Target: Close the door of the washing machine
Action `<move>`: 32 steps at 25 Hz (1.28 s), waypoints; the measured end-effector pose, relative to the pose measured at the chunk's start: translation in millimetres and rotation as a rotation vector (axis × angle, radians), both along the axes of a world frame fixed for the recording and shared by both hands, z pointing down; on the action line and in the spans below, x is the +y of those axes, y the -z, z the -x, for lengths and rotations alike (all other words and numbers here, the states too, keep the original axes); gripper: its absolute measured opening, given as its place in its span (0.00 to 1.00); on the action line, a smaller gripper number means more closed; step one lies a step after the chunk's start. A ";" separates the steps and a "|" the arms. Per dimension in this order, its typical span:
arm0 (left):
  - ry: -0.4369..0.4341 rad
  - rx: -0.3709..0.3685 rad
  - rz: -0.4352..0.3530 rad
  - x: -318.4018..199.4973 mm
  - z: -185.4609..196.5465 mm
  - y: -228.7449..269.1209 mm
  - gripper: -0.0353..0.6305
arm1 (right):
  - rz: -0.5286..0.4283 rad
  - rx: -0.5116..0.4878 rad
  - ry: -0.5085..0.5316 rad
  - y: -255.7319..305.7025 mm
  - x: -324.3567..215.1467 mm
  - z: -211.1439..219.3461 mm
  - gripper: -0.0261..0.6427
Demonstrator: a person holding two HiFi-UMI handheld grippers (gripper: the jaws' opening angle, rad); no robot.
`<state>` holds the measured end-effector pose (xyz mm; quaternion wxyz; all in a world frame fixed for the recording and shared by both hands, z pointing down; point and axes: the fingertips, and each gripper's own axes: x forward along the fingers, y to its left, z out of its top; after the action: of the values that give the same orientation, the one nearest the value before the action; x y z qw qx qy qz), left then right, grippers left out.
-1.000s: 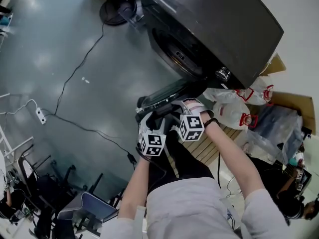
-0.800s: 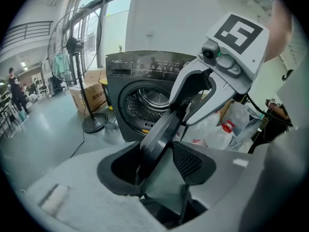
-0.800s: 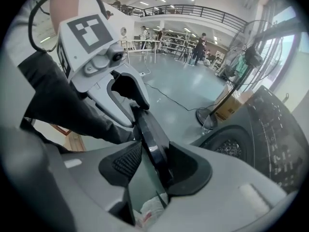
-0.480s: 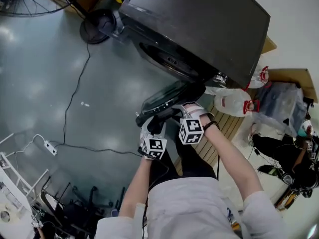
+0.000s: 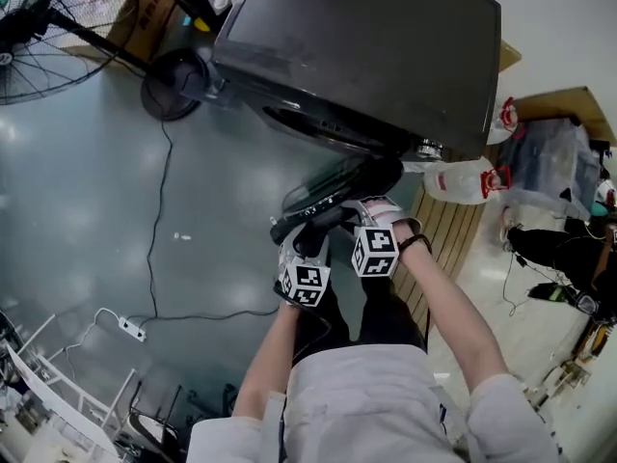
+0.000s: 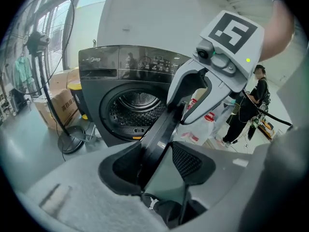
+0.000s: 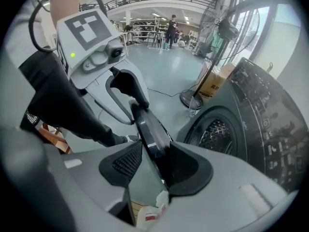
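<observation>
Left gripper (image 6: pixel 155 162) and right gripper (image 7: pixel 152 164) straddle the door (image 5: pixel 339 183) rim, jaws apart, one pad each touching; door stands ajar, with the washing machine (image 5: pixel 366 56) opening just beyond, on the far side.

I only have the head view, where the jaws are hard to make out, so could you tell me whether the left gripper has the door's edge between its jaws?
Observer: Yes, the rim of the door runs between the left gripper's open jaws, against one pad.
Operator: And the right gripper?
Observer: The right gripper straddles the same rim, jaws apart.
Operator: Is anything in the drum?
Observer: The drum shows bare perforated metal; no laundry visible.
</observation>
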<state>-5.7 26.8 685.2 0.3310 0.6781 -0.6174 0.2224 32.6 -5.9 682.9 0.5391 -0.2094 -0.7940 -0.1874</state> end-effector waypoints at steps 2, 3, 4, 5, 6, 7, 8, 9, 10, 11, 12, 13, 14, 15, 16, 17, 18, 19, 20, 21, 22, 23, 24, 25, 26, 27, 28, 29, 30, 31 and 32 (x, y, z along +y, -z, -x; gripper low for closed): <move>-0.029 -0.003 -0.013 -5.7 8.1 -1.2 0.36 | -0.007 -0.006 -0.040 1.2 -5.9 7.8 0.30; -0.045 -0.005 -0.020 -8.3 11.7 -3.8 0.36 | -0.013 -0.009 -0.058 1.4 -9.2 11.8 0.30; -0.061 -0.009 -0.027 -11.1 15.2 -6.4 0.36 | -0.018 -0.014 -0.074 0.7 -11.9 15.2 0.30; -0.076 -0.015 -0.032 -14.1 19.1 -7.1 0.36 | -0.020 -0.020 -0.089 -0.4 -13.9 18.2 0.30; -0.089 -0.020 -0.034 -17.1 23.3 -6.4 0.36 | -0.023 -0.026 -0.105 -1.3 -15.9 21.2 0.30; -0.100 -0.025 -0.036 -19.8 27.3 -6.0 0.36 | -0.025 -0.034 -0.122 -1.9 -18.1 24.5 0.31; -0.111 -0.029 -0.040 -22.6 31.0 -6.4 0.36 | -0.027 -0.042 -0.138 -2.1 -20.7 28.1 0.31; -0.122 -0.033 -0.046 -25.7 34.2 -6.9 0.36 | -0.028 -0.049 -0.154 -2.1 -23.4 31.3 0.31; -0.133 -0.036 -0.052 -28.5 36.5 -7.1 0.36 | -0.028 -0.055 -0.169 -1.9 -25.8 33.6 0.31; -0.142 -0.038 -0.058 -31.0 38.0 -6.9 0.36 | -0.025 -0.061 -0.186 -1.6 -27.8 34.8 0.31; -0.150 -0.039 -0.065 -33.6 39.5 -6.6 0.36 | -0.021 -0.069 -0.206 -1.2 -30.0 35.9 0.31; -0.157 -0.042 -0.073 -36.6 41.5 -6.3 0.36 | -0.019 -0.078 -0.226 -0.6 -32.7 37.5 0.31; -0.164 -0.047 -0.083 -39.8 44.2 -6.0 0.36 | -0.020 -0.088 -0.243 -0.1 -35.7 39.8 0.31; -0.171 -0.054 -0.090 -42.9 47.0 -5.6 0.36 | -0.024 -0.097 -0.255 0.4 -38.4 42.5 0.31; -0.178 -0.062 -0.093 -45.3 50.0 -5.3 0.36 | -0.027 -0.105 -0.265 0.8 -40.7 45.0 0.31; -0.181 -0.070 -0.090 -47.0 53.4 -4.8 0.36 | -0.029 -0.112 -0.274 1.1 -42.5 47.5 0.31; -0.179 -0.076 -0.086 -48.0 57.3 -3.5 0.36 | -0.030 -0.119 -0.283 1.4 -44.1 49.9 0.31; -0.166 -0.079 -0.087 -48.9 62.2 -0.1 0.36 | -0.032 -0.125 -0.291 1.7 -45.7 52.2 0.31; -0.140 -0.077 -0.103 -50.2 67.9 6.0 0.37 | -0.033 -0.133 -0.299 2.0 -47.8 54.5 0.31; -0.101 -0.068 -0.130 -51.7 74.4 13.8 0.37 | -0.036 -0.141 -0.307 2.4 -50.5 56.6 0.31; -0.055 -0.057 -0.156 -52.2 81.1 21.2 0.36 | -0.038 -0.150 -0.314 2.8 -53.4 58.5 0.31; -0.008 -0.046 -0.174 -51.0 87.1 26.3 0.36 | -0.041 -0.161 -0.322 3.2 -56.1 60.2 0.31; 0.035 -0.036 -0.184 -48.3 92.0 28.0 0.36 | -0.042 -0.172 -0.330 3.6 -58.9 61.2 0.31; 0.073 -0.027 -0.188 -44.7 95.9 26.4 0.36 | -0.043 -0.183 -0.340 4.0 -62.1 61.7 0.31; 0.110 -0.015 -0.186 -40.7 99.3 21.5 0.35 | -0.045 -0.194 -0.352 4.5 -65.7 62.4 0.31; 0.147 0.004 -0.176 -36.3 102.6 13.9 0.35 | -0.048 -0.206 -0.365 5.2 -69.2 63.9 0.31; 0.184 0.027 -0.160 -31.8 105.9 4.6 0.35 | -0.051 -0.222 -0.377 6.0 -72.4 66.6 0.31; 0.219 0.052 -0.139 -27.5 109.1 -5.6 0.35 | -0.055 -0.239 -0.389 6.5 -74.7 70.2 0.31; 0.253 0.075 -0.120 -24.0 112.2 -15.6 0.35 | -0.058 -0.257 -0.401 6.7 -76.4 73.8 0.31; 0.286 0.097 -0.105 -22.0 115.1 -24.7 0.35 | -0.061 -0.275 -0.412 6.8 -77.9 76.8 0.32; 0.316 0.116 -0.096 -21.9 117.7 -32.3 0.35 | -0.066 -0.291 -0.423 7.0 -79.7 79.3 0.32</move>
<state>-123.4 4.9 717.5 0.3640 0.5995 -0.7060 0.0985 -46.7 -85.6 676.0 0.4528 0.0082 -0.8829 -0.1242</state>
